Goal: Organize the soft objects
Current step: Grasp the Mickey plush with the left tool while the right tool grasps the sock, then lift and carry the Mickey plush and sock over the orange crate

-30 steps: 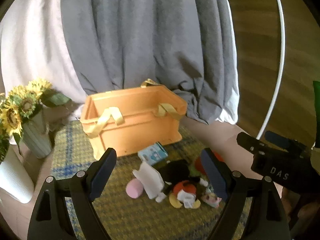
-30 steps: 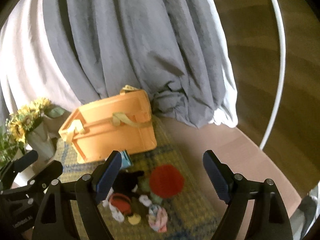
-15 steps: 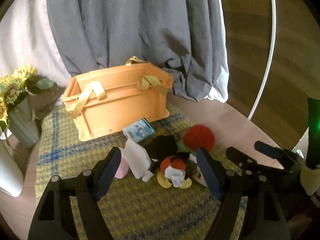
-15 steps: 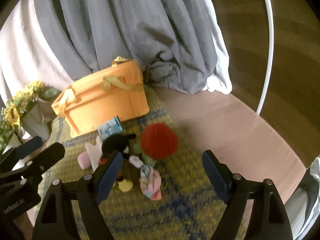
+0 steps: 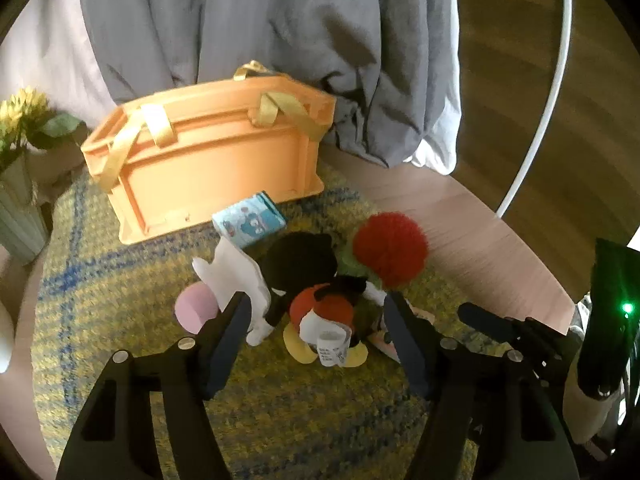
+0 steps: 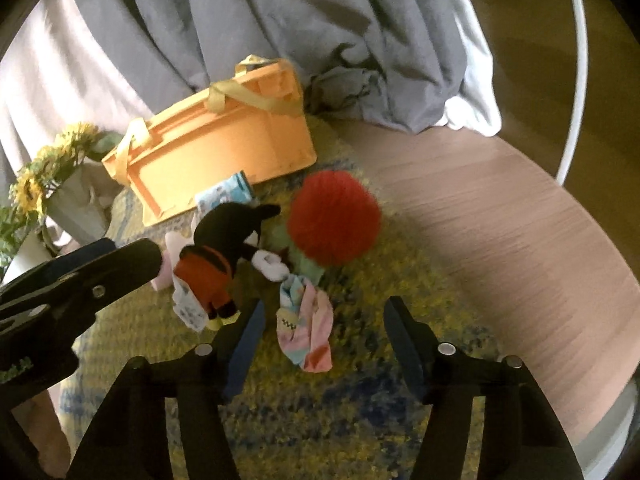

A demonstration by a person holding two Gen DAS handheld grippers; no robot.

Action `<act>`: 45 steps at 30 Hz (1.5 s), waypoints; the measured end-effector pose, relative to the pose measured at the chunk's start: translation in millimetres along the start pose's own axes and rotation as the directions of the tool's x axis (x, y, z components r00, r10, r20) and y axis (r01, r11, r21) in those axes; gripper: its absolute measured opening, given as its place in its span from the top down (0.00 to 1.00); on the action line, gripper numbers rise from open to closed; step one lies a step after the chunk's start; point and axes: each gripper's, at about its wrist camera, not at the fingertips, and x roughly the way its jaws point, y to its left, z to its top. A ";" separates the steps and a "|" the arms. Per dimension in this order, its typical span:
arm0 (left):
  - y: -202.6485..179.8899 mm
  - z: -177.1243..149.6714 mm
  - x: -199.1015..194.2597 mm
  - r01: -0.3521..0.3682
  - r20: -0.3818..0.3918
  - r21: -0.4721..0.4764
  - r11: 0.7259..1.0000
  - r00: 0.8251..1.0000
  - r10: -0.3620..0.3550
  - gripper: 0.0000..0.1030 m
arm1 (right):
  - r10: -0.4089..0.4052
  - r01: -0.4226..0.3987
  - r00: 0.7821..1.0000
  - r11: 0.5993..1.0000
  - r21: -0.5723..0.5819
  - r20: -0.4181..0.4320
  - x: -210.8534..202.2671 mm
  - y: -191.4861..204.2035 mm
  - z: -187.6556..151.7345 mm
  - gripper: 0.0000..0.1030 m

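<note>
A heap of soft toys lies on a yellow-and-blue woven mat [image 5: 132, 280]. It holds a black mouse plush in red shorts [image 5: 304, 272] [image 6: 224, 248], a red pompom [image 5: 390, 252] [image 6: 334, 218], a white plush [image 5: 236, 276], a pink round piece [image 5: 194, 312], a pastel sock [image 6: 308, 328] and a light blue box [image 5: 250, 224]. My left gripper [image 5: 318, 320] hovers over the mouse plush, jaws closing, its pads not touching anything. My right gripper [image 6: 322, 320] hangs above the pastel sock, jaws closing, clear of it.
An orange crate [image 5: 208, 156] [image 6: 216, 148] with yellow strap handles stands behind the heap. Sunflowers in a ribbed vase [image 5: 20, 208] [image 6: 76, 200] stand at the left. Grey and white cloth [image 5: 260, 32] hangs behind. A white hoop [image 5: 548, 100] curves past the table's right edge [image 6: 540, 220].
Both grippers have dropped toward the toy heap and tilted downward, so the toys look larger. The jaws of both have narrowed. The toys and the crate have not moved.
</note>
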 end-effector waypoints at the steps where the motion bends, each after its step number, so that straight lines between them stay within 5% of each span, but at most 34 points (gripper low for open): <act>1: -0.5 0.0 3.5 -0.001 -0.006 -0.003 1.000 1.000 0.001 0.35 | 0.006 -0.006 1.000 1.000 -0.005 -0.003 2.4 0.2 -0.5 0.41; 9: -3.1 0.2 33.1 0.012 -0.069 -0.060 0.998 0.997 -0.017 0.38 | 0.054 -0.056 0.998 0.998 -0.036 -0.040 23.3 -0.6 -2.0 0.48; 19: -1.0 -6.2 58.2 -0.034 -0.131 -0.111 0.993 0.991 0.019 0.56 | 0.112 -0.117 0.991 0.991 -0.064 -0.070 34.9 1.0 -3.6 0.57; 28: -2.8 -10.2 46.8 -0.061 -0.092 -0.094 0.994 0.994 0.053 0.60 | 0.148 -0.153 0.986 0.986 -0.062 -0.077 34.4 -0.1 -3.5 0.69; 45: -7.8 -12.8 -6.0 -0.076 0.016 -0.077 0.994 0.997 0.077 0.61 | 0.130 -0.128 0.991 0.988 -0.083 0.024 -16.3 -0.8 21.7 0.69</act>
